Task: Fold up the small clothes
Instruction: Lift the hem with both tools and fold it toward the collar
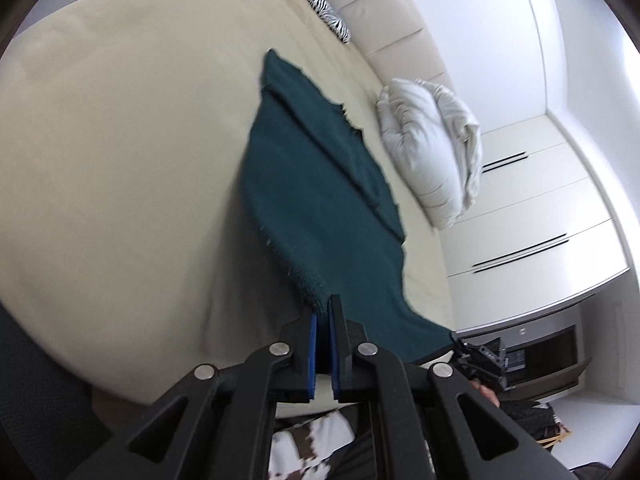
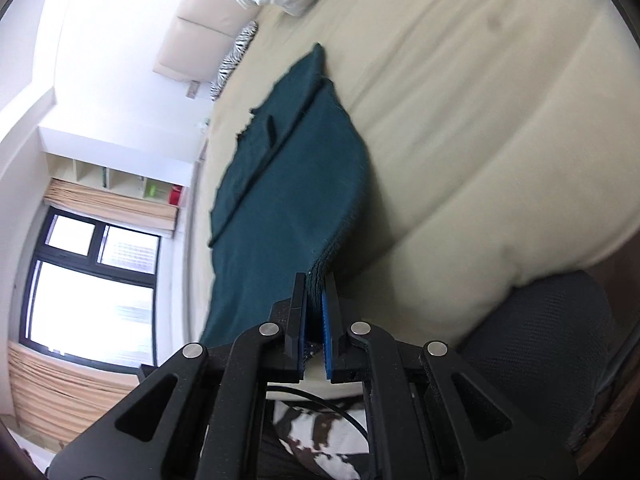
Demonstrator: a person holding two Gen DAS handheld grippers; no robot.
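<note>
Clothes: one dark teal knitted garment, seen again from the right wrist; no second piece of clothing shows.
Garment place: stretched over the cream bed, its far end lying on the sheet towards the headboard edge, its near end lifted off the sheet at the near edge of the bed.
Garment shape: a long fold ridge runs along it; one long edge is ragged.
Tools: two.
Left tool: jaws together, clamped on one near corner of the garment; the knit edge is bunched between the blue pads.
Right tool: jaws together, clamped on the other near corner; layered knit sits between its blue pads. It also shows small at the right edge of the left wrist view, where the garment's near edge runs towards it.
Pillows: one white pillow by the headboard, just beside the garment's far end but apart from it; one zebra-striped cushion against the headboard, well apart.
Around the bed: white drawers on one side, a window with beige curtains on the other.
In the way: nothing lies on the garment.
</note>
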